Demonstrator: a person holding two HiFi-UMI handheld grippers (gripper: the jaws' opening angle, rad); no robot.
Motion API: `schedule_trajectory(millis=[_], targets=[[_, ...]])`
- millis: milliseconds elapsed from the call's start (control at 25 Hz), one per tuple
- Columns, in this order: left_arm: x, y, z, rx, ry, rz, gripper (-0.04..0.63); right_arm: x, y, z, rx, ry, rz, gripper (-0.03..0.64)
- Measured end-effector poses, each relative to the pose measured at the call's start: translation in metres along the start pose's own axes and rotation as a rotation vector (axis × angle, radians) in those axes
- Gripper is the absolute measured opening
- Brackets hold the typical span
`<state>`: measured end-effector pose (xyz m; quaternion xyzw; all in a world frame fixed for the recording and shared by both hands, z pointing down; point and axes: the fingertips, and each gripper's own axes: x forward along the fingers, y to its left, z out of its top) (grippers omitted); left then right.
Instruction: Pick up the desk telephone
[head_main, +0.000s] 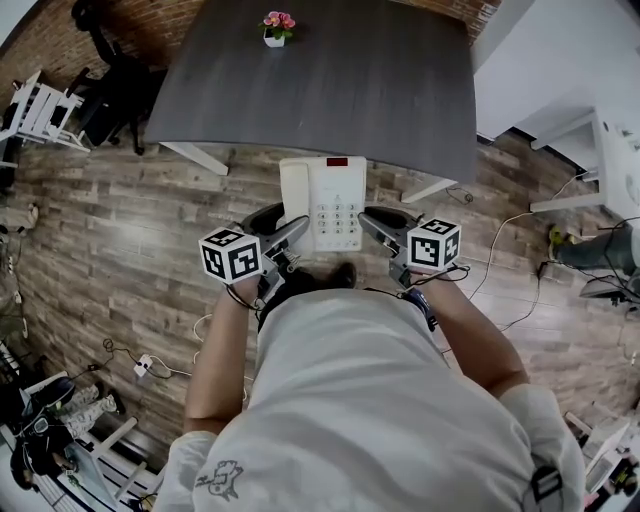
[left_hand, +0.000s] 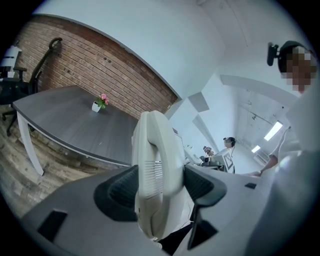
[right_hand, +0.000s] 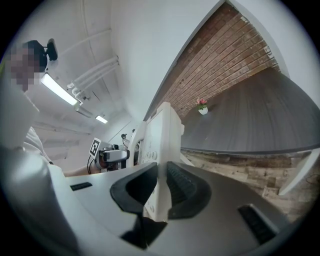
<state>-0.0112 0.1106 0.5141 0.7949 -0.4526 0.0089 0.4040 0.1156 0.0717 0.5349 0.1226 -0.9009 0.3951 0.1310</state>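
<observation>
The white desk telephone (head_main: 322, 200), with a keypad and a small red display, hangs in the air over the wooden floor just in front of the dark table (head_main: 330, 80). My left gripper (head_main: 290, 228) is shut on its left side, where the handset (left_hand: 155, 175) fills the space between the pads in the left gripper view. My right gripper (head_main: 372, 222) is shut on the phone's right edge; in the right gripper view the thin white edge (right_hand: 162, 145) is pinched between the ribbed pads (right_hand: 182, 187). The phone lies roughly level between both grippers.
A small pot of pink flowers (head_main: 277, 28) stands at the table's far edge. Black and white chairs (head_main: 40, 110) are at the far left. White furniture (head_main: 610, 160) and loose cables (head_main: 500, 240) are on the right, and a power strip (head_main: 145, 365) lies on the floor at the left.
</observation>
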Motion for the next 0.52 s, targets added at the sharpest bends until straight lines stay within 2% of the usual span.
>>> schedule_trajectory(millis=[520], targets=[[-0.0043, 0.0012, -0.0029, -0.024, -0.015, 0.026, 0.299, 0.0034, 0.0011, 0.0021, 0.000, 0.011, 0.020, 0.064]])
